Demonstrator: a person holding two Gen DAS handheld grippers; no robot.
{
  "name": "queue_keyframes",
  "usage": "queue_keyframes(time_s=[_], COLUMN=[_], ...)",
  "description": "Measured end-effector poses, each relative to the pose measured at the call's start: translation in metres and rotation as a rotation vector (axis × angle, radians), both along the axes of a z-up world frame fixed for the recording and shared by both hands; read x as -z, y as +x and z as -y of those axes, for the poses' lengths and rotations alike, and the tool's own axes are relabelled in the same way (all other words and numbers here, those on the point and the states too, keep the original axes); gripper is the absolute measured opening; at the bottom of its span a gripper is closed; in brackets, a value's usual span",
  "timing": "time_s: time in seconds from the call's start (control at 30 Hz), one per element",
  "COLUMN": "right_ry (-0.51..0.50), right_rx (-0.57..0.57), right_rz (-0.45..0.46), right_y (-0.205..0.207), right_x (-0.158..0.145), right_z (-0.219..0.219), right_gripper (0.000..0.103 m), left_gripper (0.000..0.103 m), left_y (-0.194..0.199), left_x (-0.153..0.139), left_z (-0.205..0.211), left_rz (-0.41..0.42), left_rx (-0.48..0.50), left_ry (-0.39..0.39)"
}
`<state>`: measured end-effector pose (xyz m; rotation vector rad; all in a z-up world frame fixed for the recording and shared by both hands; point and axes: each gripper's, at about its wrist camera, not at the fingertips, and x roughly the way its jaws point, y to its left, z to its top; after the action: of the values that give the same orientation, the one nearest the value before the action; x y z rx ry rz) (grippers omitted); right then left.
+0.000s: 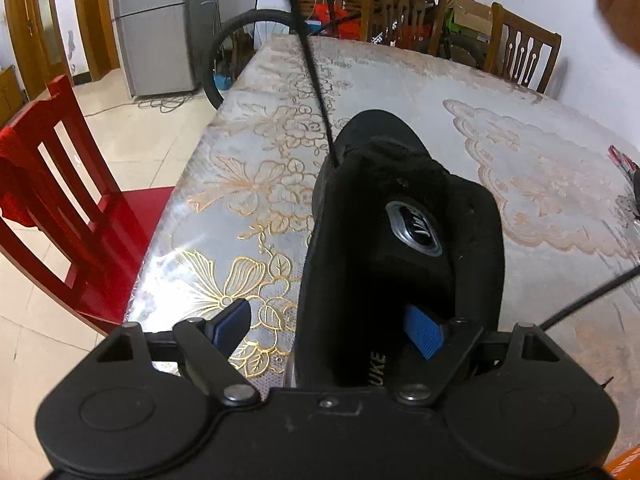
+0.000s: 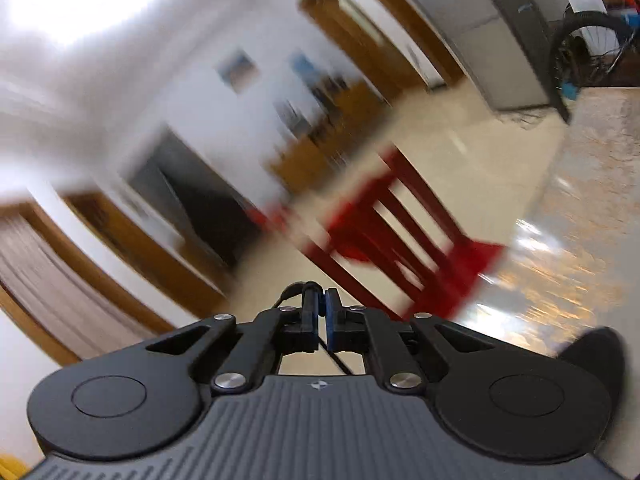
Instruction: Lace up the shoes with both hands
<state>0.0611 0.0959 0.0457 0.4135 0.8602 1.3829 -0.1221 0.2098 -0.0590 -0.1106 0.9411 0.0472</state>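
A black shoe (image 1: 400, 216) lies on the floral tablecloth (image 1: 248, 184), heel end toward my left gripper (image 1: 328, 322). That gripper is open: one blue pad (image 1: 234, 320) is outside the shoe's left wall, clear of it, and the other blue pad (image 1: 424, 334) is inside the shoe's opening. A black lace (image 1: 316, 80) runs taut from the shoe's front up out of the top of the view. Another strand (image 1: 592, 294) leads off to the right. In the blurred right wrist view my right gripper (image 2: 321, 300) is shut on the black lace (image 2: 294, 287); the shoe's toe (image 2: 596, 356) shows at lower right.
A red chair (image 1: 60, 184) stands at the table's left edge and also shows as the red chair (image 2: 392, 232) ahead of the right gripper. Wooden chairs (image 1: 520, 48) line the far side. A bicycle wheel (image 1: 232, 52) and a refrigerator (image 1: 156, 28) stand beyond. A person's hand (image 1: 616, 0) is at top right.
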Motion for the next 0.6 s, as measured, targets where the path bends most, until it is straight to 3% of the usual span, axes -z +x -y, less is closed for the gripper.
queue_keyframes(time_s=[0.17,0.23,0.3,0.4,0.43,0.47,0.5,0.6], right_ry=[0.235,0.262,0.204,0.101,0.047,-0.008,-0.065,-0.208], right_rx=[-0.021,-0.025,-0.037,-0.096,-0.113,-0.115,-0.088,0.036], right_rz=[-0.029,0.013,0.130,0.187,0.213,0.250,0.309,0.412], right_y=[-0.006,-0.009,-0.019,-0.031,-0.035,-0.040,-0.046,-0.050], right_x=[-0.039,-0.053,-0.060,-0.055,-0.052,-0.050,-0.047,-0.032], right_z=[0.021,0.022,0.017,0.006,0.001,-0.002,-0.003,0.003], right_gripper=[0.004,0.004,0.005,0.011,0.019,0.035,0.042,0.046], left_gripper=[0.083,0.082,0.082,0.083,0.082,0.082,0.082,0.082], left_y=[0.003,0.003,0.003,0.002,0.001,0.000,-0.004,-0.016], left_x=[0.002,0.002,0.003,0.004,0.003,0.002,-0.001,-0.014], left_z=[0.005,0.007,0.006,-0.001,-0.001,-0.001,-0.001,-0.005], left_rz=[-0.016,-0.017,-0.015,-0.023,-0.025,-0.024,-0.012,0.024], left_rx=[0.023,0.027,0.018,-0.006,-0.013,-0.019,-0.023,-0.040], left_ry=[-0.012,-0.010,-0.005,-0.008,-0.007,-0.002,0.001,-0.010])
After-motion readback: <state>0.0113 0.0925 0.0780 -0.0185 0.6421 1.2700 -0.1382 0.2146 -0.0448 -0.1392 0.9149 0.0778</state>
